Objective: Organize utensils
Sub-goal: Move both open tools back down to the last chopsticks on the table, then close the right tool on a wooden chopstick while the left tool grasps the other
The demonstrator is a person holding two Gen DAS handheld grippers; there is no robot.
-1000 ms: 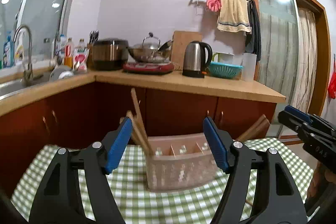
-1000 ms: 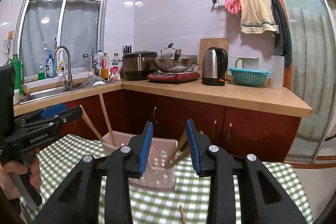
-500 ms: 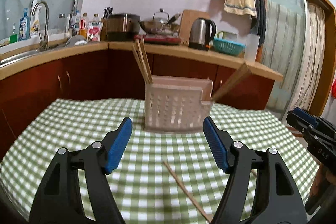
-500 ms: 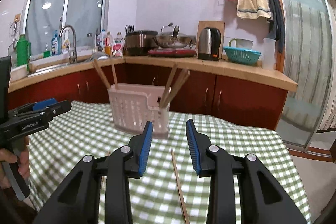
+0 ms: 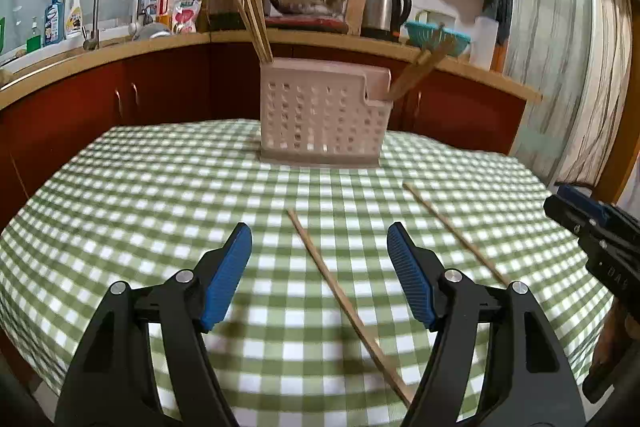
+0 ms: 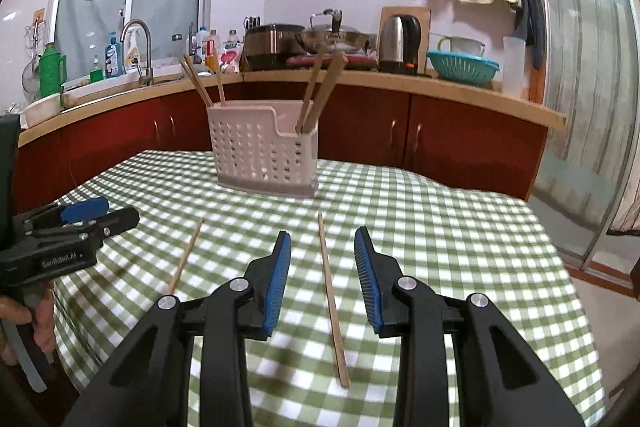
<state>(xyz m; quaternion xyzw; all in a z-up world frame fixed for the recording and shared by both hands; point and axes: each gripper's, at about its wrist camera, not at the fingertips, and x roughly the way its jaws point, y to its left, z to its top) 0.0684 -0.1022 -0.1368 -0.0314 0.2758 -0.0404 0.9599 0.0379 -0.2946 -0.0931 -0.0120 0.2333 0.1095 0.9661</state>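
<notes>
Two loose wooden chopsticks lie on the green-checked tablecloth [image 5: 140,195] that covers the surface, both on the near side of the perforated pale-pink utensil holder [image 5: 320,115]. In the left wrist view, the left gripper [image 5: 319,247] hangs above the cloth with its blue-padded fingers [image 5: 226,277] spread wide and nothing between the pads; the nearer chopstick [image 5: 340,299] runs diagonally under the gap between them. A second chopstick [image 5: 452,233] lies to the right of it, well apart, angled the same way. The right gripper's dark body [image 5: 600,239] juts in at the right edge of this view.

The right wrist view shows that second chopstick [image 6: 330,291] lengthwise under the right gripper [image 6: 322,263], whose fingers [image 6: 278,285] stand apart, narrower than the left pair, pads clear of the stick. Only here do a person's fingertips [image 6: 24,319] appear, wrapped around the left gripper's handle at the left edge, with the other chopstick [image 6: 186,255] lying just beyond it.

The holder stands upright toward the far side of the cloth. Chopsticks [image 6: 200,83] lean out of its taller left end, and broader wooden handles [image 6: 320,91] lean out of its lower right compartment; the right view separates two of these handles, while the left view shows them overlapping.
</notes>
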